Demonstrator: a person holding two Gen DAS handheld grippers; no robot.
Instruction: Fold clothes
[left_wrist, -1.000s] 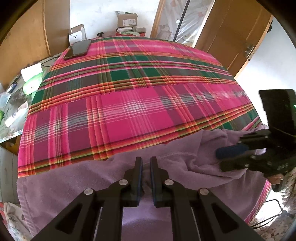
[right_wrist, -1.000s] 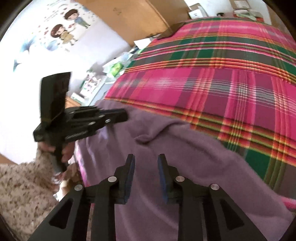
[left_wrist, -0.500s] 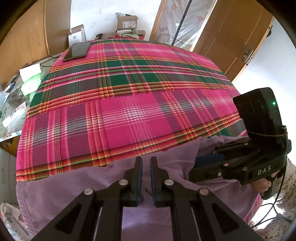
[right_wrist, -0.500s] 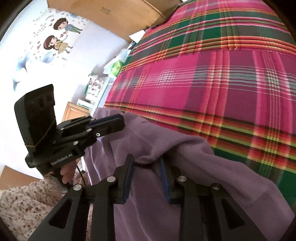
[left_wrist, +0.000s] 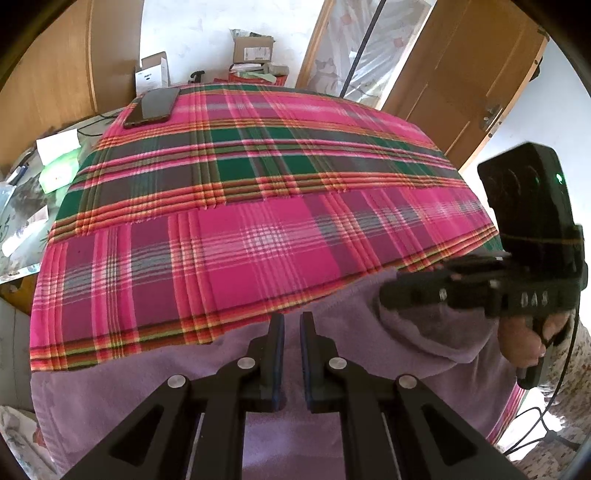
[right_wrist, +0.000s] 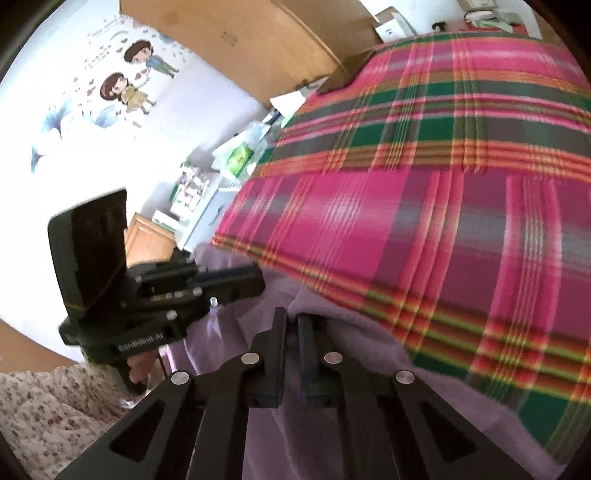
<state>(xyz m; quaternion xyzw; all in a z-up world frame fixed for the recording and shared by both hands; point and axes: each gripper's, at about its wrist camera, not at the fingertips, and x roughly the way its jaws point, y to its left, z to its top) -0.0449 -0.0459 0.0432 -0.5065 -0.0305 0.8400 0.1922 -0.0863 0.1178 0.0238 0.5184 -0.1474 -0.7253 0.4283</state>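
A purple garment (left_wrist: 110, 387) lies along the near edge of the bed, bunched into folds on its right side. My left gripper (left_wrist: 291, 321) is shut on the garment's far hem, with cloth pinched between its pads. In the right wrist view, my right gripper (right_wrist: 291, 319) is shut on a raised fold of the purple garment (right_wrist: 369, 406). The left gripper (right_wrist: 258, 282) shows there just to the left, close by. From the left wrist view the right gripper (left_wrist: 388, 295) is seen side-on, held by a hand (left_wrist: 524, 339).
A pink and green plaid sheet (left_wrist: 258, 221) covers the bed. A dark phone (left_wrist: 153, 107) lies at its far left corner. Cardboard boxes (left_wrist: 253, 50) stand behind, a wooden door (left_wrist: 461, 74) at the right, and cluttered papers (left_wrist: 55, 158) left of the bed.
My right gripper went from open to shut on a fold of the purple garment and moved in closer to the left gripper. The left gripper kept its hold.
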